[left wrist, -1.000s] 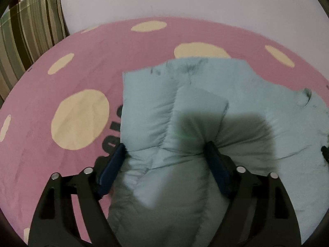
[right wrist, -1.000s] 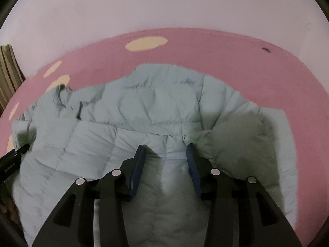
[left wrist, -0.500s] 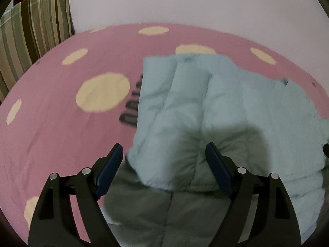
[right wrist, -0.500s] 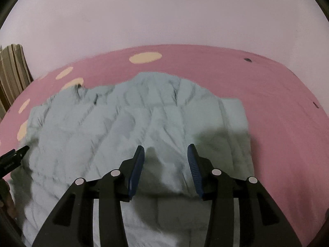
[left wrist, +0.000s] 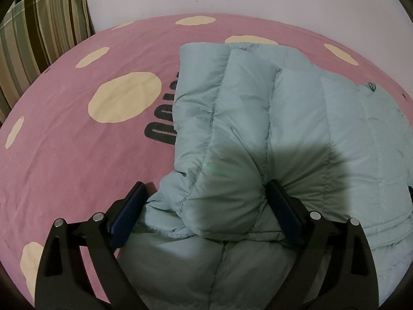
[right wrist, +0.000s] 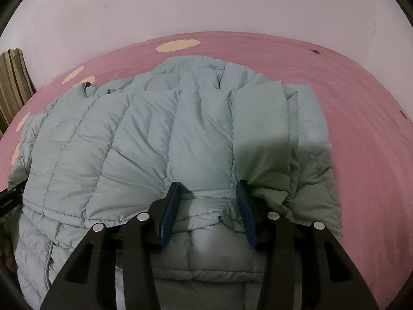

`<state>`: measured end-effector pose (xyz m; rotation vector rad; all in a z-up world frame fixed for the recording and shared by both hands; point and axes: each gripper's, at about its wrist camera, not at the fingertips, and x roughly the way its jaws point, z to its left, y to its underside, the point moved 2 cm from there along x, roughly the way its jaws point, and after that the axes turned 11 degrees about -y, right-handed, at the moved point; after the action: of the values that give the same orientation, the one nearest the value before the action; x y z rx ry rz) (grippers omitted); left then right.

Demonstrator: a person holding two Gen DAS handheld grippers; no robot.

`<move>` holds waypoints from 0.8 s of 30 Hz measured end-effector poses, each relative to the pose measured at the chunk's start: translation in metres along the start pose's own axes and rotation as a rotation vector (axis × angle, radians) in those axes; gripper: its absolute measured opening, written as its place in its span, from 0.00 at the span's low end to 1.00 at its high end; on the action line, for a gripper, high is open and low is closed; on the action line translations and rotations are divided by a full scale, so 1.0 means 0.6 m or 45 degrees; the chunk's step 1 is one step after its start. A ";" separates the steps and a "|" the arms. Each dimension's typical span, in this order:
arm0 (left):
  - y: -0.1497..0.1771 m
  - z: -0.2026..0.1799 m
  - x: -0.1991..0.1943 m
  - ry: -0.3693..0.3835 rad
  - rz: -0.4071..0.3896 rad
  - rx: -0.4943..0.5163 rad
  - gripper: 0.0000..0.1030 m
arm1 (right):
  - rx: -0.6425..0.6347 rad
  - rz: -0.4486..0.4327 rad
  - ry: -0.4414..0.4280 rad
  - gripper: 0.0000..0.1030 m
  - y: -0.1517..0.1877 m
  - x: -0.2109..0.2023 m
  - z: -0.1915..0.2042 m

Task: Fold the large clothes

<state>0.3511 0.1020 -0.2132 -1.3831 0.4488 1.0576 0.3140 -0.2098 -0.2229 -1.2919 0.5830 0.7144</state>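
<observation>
Since 0.5 s ago both my grippers have dropped lower and closer to the pale green puffer jacket [left wrist: 271,118], so its folded top layer now bulges up between my fingers where before it lay a little ahead of them. My left gripper [left wrist: 206,199] stands wide apart, its 2 blue pads [left wrist: 129,214] straddling a thick bunched hump of the folded edge; the right-side pad presses against the fabric, while the left-side pad sits just beside the hump, and I cannot tell whether it touches. My right gripper [right wrist: 207,199] is also spread, narrower than the left, with the stitched hem of the upper layer lying between its pads [right wrist: 169,211], not pinched.

The jacket [right wrist: 160,139] lies on the pink bedsheet [left wrist: 64,155] with cream dots, doubled over on itself: an upper quilted layer rests on a lower one, and the lower layer shows under both grippers in the near foreground. In the right wrist view a smooth, unquilted flap lies along the right-hand side of the jacket. In the left wrist view the jacket's left edge covers part of some black lettering [left wrist: 161,134] printed on the sheet. A striped cushion [left wrist: 38,31] stands at the far left against the pale wall [right wrist: 206,5]. The tip of my left gripper shows at the left edge of the right wrist view.
</observation>
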 end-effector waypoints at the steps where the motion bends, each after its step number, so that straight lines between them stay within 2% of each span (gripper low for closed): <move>1: 0.000 0.000 0.000 0.000 0.000 0.000 0.91 | 0.000 0.000 0.001 0.44 0.001 0.000 0.000; 9: 0.003 -0.002 0.001 -0.003 -0.008 -0.004 0.92 | -0.006 -0.003 0.004 0.44 -0.001 0.000 0.000; 13: 0.001 0.007 -0.006 0.029 -0.016 -0.036 0.91 | 0.020 -0.016 -0.026 0.46 -0.006 -0.011 -0.006; 19: 0.013 0.028 -0.043 0.056 -0.020 -0.042 0.91 | 0.068 -0.076 -0.041 0.58 0.008 -0.074 -0.012; 24: 0.040 0.051 -0.099 0.094 -0.050 -0.040 0.91 | 0.082 -0.118 -0.063 0.61 0.042 -0.146 -0.024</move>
<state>0.2927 0.1069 -0.1735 -1.4574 0.4586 0.9873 0.2374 -0.2334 -0.1773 -1.2303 0.4991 0.6444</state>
